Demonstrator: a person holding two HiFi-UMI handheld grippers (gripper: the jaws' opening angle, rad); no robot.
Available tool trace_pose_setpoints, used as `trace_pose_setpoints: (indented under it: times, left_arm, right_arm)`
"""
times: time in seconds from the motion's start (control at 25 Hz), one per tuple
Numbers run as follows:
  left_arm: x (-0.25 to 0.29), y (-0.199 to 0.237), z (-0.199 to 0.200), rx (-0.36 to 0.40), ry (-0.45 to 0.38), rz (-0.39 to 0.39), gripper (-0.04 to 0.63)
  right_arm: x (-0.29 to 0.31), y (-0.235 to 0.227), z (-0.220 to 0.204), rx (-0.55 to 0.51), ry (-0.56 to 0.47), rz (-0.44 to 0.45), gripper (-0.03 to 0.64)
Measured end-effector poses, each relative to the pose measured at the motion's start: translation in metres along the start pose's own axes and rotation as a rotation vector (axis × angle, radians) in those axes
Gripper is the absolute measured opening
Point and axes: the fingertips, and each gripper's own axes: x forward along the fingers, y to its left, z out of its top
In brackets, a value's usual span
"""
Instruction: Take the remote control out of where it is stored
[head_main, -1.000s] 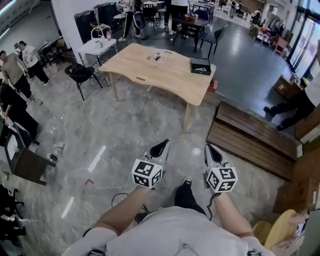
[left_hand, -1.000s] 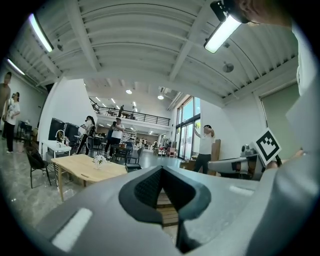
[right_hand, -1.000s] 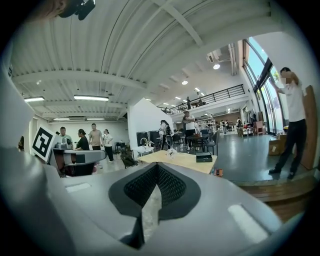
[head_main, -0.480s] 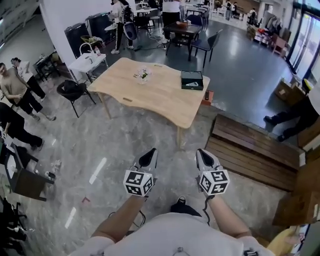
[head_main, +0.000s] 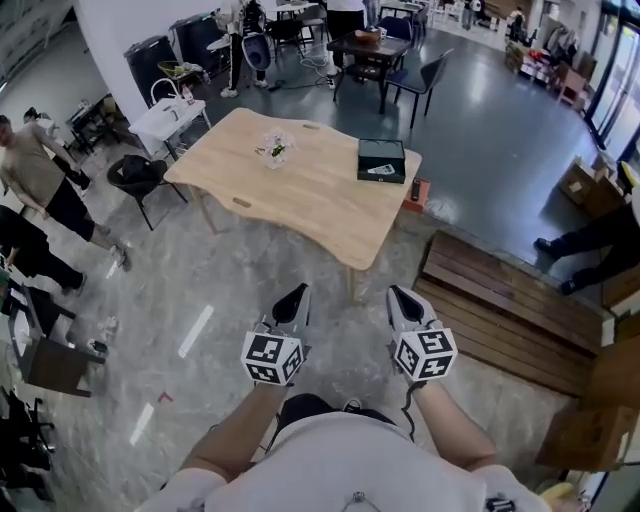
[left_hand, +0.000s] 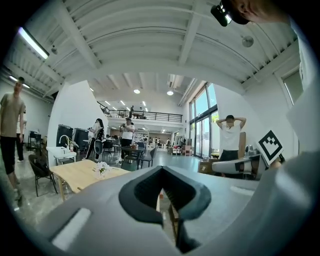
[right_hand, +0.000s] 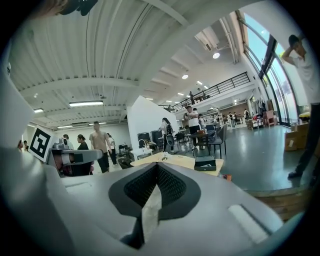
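Wooden table (head_main: 300, 190) on grey floor (head_main: 200, 270), dark box (head_main: 381, 160) near its right edge. Left gripper (head_main: 296, 294) and right gripper (head_main: 399, 294) both closed and empty, well apart from the table

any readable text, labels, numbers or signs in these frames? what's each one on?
Nothing legible in any view.
black box on the wooden table: pale print on the lid, too small to read.
marker cubes on the left gripper and right gripper: black-and-white square patterns only, no letters or digits.
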Motion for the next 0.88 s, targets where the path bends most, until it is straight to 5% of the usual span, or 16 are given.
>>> trace_pose_setpoints:
  times: [0.4,0.88]
  left_arm:
    - [0.083,0.031,-0.015,-0.02,0.03,-0.021,0.001]
    - [0.269,0.119,0.019,-0.022,0.029,-0.153,0.001]
  right_arm:
    - [0.071,-0.048,0.001,0.012,0.023,-0.007,0.028]
    - [0.226,-0.137,0.056,0.012,0.035,-0.122,0.028]
